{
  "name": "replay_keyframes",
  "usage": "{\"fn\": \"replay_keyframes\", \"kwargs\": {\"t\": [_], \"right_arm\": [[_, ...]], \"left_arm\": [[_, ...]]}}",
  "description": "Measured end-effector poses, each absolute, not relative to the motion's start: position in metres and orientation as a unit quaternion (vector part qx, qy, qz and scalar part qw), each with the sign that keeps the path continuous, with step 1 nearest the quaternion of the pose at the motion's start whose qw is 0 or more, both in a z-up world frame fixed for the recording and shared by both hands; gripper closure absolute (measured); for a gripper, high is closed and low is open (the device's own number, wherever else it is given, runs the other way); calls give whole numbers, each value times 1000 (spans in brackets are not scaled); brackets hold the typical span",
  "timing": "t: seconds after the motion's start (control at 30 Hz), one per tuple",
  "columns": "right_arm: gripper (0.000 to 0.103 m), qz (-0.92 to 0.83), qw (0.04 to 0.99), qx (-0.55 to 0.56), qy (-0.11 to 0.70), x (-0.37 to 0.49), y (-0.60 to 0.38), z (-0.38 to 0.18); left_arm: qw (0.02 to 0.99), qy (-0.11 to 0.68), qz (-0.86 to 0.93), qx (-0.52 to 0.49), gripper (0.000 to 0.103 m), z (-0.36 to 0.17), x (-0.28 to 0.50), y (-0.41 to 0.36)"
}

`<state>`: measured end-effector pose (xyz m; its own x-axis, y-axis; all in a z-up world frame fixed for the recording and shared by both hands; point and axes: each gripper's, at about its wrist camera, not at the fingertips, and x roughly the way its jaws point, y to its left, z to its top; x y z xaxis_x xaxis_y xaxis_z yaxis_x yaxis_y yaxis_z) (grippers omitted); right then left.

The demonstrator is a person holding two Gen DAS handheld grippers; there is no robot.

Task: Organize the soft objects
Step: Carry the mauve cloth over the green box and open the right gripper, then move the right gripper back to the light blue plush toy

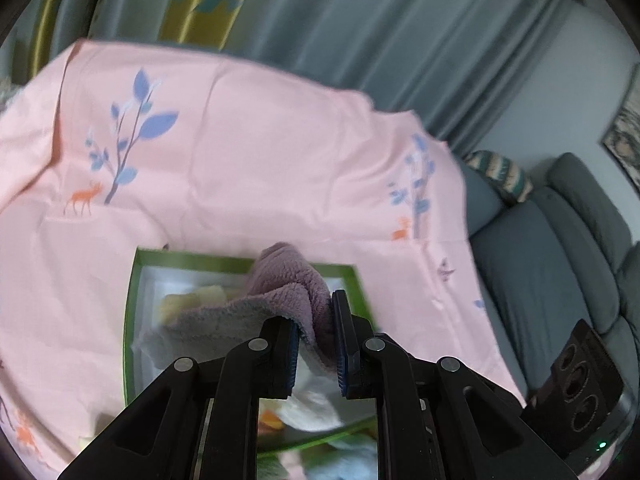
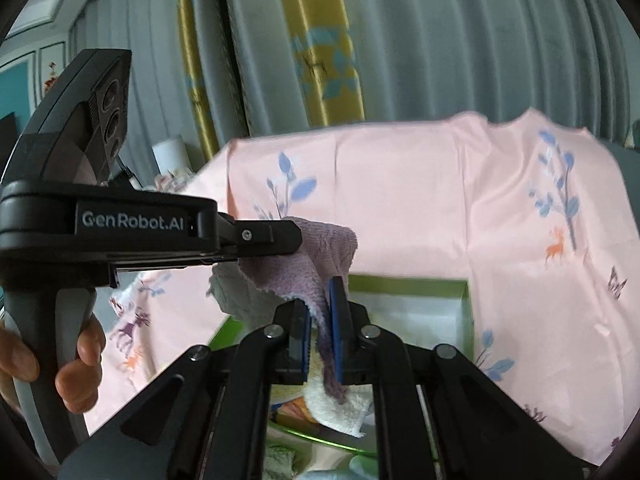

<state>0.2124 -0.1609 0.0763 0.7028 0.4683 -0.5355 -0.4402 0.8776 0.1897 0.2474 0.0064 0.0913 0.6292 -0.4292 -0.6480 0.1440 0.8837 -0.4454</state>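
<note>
Left gripper (image 1: 314,336), marked "GenRobot.AI", and right gripper (image 2: 320,328) each pinch 1 mauve towel (image 2: 320,252) above green box (image 2: 466,300).

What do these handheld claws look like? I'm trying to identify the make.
Both are matte black. The left claw and right claw have blue ribbed pads and silver pivot pins. Seen from the right wrist view, the left one shows white "GenRobot.AI" lettering, a grey handle and three round sockets.

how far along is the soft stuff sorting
Done: pale cloths already lie in the green box. In hand: the left gripper and right gripper are both shut on one purple towel above the box. Left: setting it inside; anything more waiting is out of view.
</note>
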Motion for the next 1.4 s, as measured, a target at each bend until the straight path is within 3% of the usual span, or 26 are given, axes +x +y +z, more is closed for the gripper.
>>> {"fn": "replay_keyframes", "kwargs": {"t": [0.3,0.37,0.4,0.43,0.47,0.5,0.53,0.6,0.77,0.9,1.03,1.4], "right_arm": [[87,220,885,10,409,247,-142,24],[79,213,879,3,426,249,-141,19],[65,209,876,-2,435,249,-140,16],[51,200,875,-6,441,248,-141,14],[47,196,876,-9,440,245,-144,15],[46,195,878,-11,437,242,-147,16],[46,196,879,-13,434,240,-149,18],[43,194,883,-12,427,233,-158,23],[33,192,894,-13,405,206,-179,41],[17,189,903,-23,384,178,-188,55],[1,184,909,-30,372,145,-200,62],[1,152,914,-38,373,70,-228,52]], "left_arm": [[855,474,-111,-182,89,27,275,17],[843,496,-100,-182,89,16,277,19],[839,503,-98,-183,89,13,277,19],[832,515,-92,-184,84,8,277,21],[829,520,-89,-183,78,7,277,21],[827,527,-85,-179,58,5,274,21],[827,527,-81,-176,32,5,271,21],[831,521,-76,-176,15,10,264,23],[838,510,-82,-178,14,26,246,24],[851,496,-77,-156,14,43,224,23],[870,472,-74,-122,6,61,190,18],[911,408,-39,-45,6,77,89,-5]]}}
